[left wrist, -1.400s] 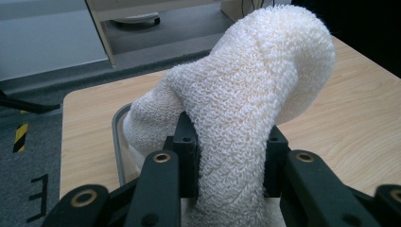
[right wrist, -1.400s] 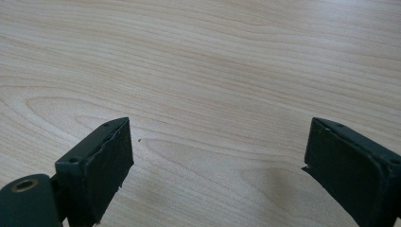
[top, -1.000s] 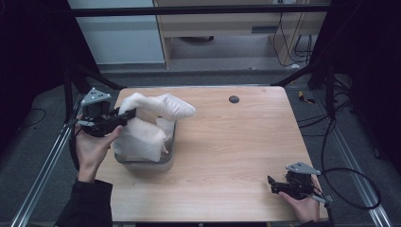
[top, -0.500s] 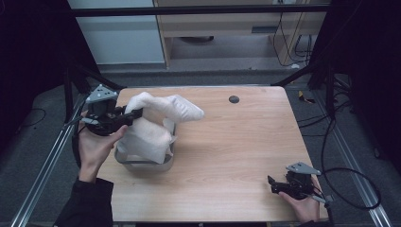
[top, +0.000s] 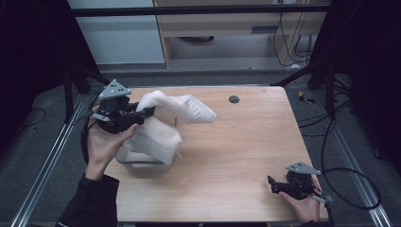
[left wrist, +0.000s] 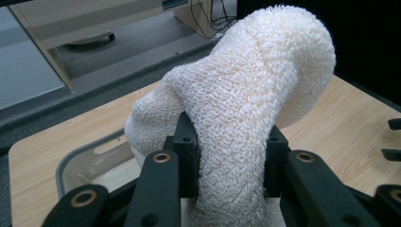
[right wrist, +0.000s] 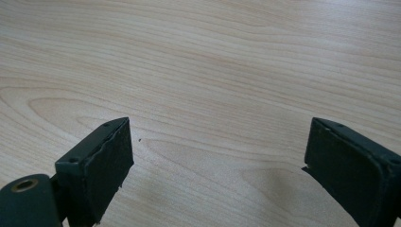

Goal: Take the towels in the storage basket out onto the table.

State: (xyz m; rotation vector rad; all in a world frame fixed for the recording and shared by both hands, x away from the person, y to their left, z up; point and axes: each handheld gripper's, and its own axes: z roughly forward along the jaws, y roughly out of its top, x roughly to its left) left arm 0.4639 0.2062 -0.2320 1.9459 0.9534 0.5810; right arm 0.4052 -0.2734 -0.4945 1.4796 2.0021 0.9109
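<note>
the left gripper point(top: 142, 113) pinches a white towel point(top: 158, 135), half lifted from the grey bin point(top: 142, 164) at nine o'clock. the right gripper point(top: 276, 185) rests wide open, empty, on the worktop point(top: 236, 142) at five o'clock. the towel looks only partly out.

Left claw point(top: 146, 111) raised and clamped; right claw point(top: 273, 184) low, spread wide.

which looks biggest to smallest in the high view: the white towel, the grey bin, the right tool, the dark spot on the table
1. White towel, held up by the left tool.
2. Grey bin, though the towel hides most of it, so this rank is unsure.
3. Right tool.
4. Dark spot, clearly smallest.
</note>
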